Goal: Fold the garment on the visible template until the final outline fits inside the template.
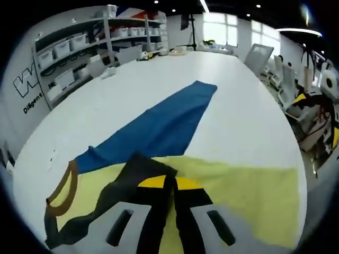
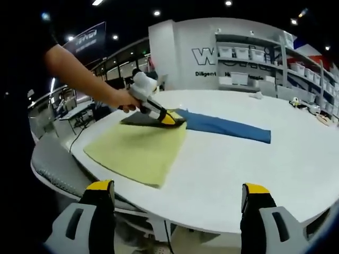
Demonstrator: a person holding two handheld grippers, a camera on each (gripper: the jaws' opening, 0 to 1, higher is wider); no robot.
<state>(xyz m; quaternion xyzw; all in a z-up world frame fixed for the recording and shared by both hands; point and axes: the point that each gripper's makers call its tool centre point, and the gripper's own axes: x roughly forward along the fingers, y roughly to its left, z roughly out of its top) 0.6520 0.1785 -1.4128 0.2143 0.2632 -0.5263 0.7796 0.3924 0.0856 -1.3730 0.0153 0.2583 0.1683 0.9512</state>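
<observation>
Along the far wall, shelves (image 1: 79, 45) carry pale storage bins (image 1: 62, 48); you cannot tell what is in them. On the white tabletop (image 2: 254, 169) lie two flat pieces: one pale yellow cloth (image 2: 137, 149) near the edge and one blue cloth (image 2: 225, 127) stretching away from it. Your left gripper (image 1: 170, 185) has its fingers clamped together on a dark fold of fabric (image 1: 139, 168) at the yellow cloth's corner; its own view alone shows a brown-trimmed opening (image 1: 62, 193) beside it. Your right gripper (image 2: 177, 200) is held off the tabletop's edge, fingers wide apart, gripping nothing; its view shows your hand (image 2: 123, 98) on the left gripper.
</observation>
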